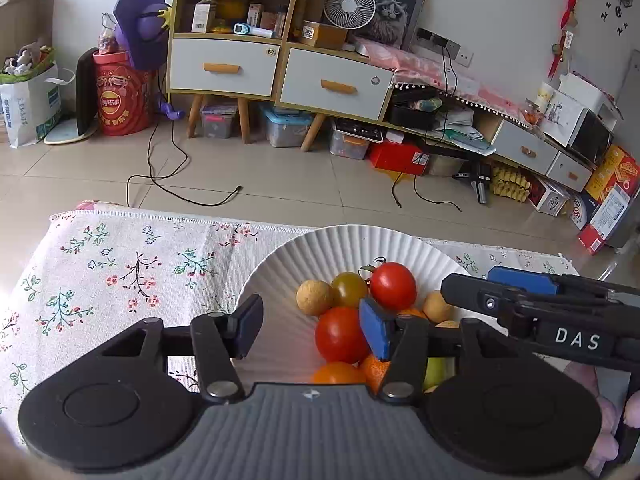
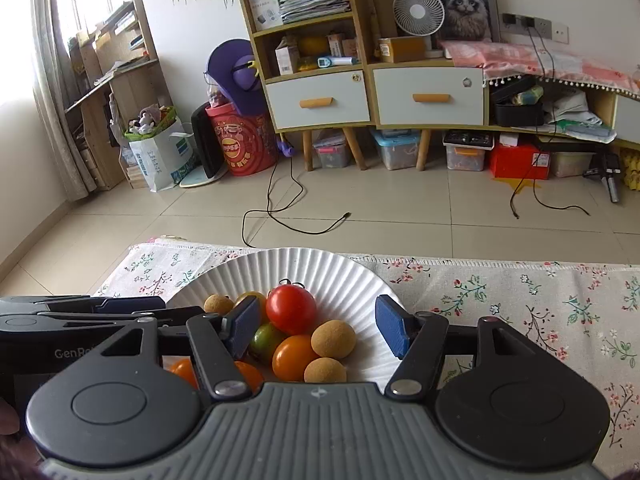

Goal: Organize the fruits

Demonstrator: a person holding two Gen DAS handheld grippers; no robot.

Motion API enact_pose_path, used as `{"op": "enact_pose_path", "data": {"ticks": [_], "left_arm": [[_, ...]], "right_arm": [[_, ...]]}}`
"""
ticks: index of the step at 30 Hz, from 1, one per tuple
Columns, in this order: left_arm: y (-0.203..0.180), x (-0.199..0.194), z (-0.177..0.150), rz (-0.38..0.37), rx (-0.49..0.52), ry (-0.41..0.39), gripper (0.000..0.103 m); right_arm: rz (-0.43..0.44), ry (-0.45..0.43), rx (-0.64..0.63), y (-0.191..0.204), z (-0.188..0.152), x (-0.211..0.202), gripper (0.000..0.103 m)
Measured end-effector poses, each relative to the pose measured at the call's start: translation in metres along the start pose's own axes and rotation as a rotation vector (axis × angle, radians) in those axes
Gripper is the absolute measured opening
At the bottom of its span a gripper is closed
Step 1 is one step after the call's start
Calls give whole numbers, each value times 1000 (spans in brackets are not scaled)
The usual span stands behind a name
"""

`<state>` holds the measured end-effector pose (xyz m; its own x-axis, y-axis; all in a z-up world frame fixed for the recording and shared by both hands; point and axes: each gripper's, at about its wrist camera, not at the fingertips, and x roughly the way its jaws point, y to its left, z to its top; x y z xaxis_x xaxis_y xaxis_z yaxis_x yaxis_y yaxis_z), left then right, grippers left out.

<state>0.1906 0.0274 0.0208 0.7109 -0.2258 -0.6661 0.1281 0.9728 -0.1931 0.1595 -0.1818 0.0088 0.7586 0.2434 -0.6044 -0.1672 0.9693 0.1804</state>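
A white ribbed paper plate lies on the floral tablecloth and holds several small fruits. Among them are two red tomatoes, a greenish tomato, tan round fruits and orange tomatoes. My left gripper hovers over the plate's left half, open, its blue pads pressing on nothing. My right gripper hangs over the pile, open too, with the fruits lying below the gap between its pads. Each gripper's fingers show at the edge of the other's view.
The table's far edge runs just behind the plate, with tiled floor and loose black cables beyond. A cabinet with white drawers stands against the far wall. Bare floral cloth stretches right of the plate.
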Motion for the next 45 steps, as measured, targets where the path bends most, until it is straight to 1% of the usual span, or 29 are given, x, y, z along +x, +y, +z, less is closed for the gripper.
{"op": "enact_pose_path", "data": {"ticks": [4, 8, 10, 12, 14, 19, 24, 30, 34, 38, 43, 45], "left_arm": [[0, -11, -6, 12, 1, 4, 56], [-2, -18, -12, 34, 12, 21, 61], [-3, -23, -15, 45, 24, 19, 64], [-4, -29, -21, 55, 30, 15, 73], [-3, -35, -27, 62, 34, 9, 78], [-1, -49, -41, 74, 33, 26, 81], [-1, -64, -50, 81, 24, 25, 88], [-5, -81, -65, 97, 59, 20, 94], [-9, -90, -79, 104, 85, 31, 96], [-15, -96, -89, 132, 113, 52, 96], [-25, -107, -103, 156, 150, 74, 96], [-29, -111, -108, 160, 161, 75, 96]], "right_arm": [[-21, -6, 15, -5, -3, -14, 67], [-46, -8, 22, -10, -8, -24, 75], [-59, -10, 32, -13, -10, -29, 77], [-64, -7, 52, -17, -14, -33, 79], [-72, -4, 72, -19, -18, -38, 81], [-90, 15, 104, -22, -32, -53, 83], [-77, 35, 111, -17, -49, -67, 88], [-85, 55, 108, -13, -62, -82, 91], [-96, 58, 144, -15, -67, -91, 94], [-136, 79, 158, -13, -71, -101, 95], [-167, 85, 132, 1, -82, -113, 99], [-164, 96, 125, 6, -87, -115, 100]]}}
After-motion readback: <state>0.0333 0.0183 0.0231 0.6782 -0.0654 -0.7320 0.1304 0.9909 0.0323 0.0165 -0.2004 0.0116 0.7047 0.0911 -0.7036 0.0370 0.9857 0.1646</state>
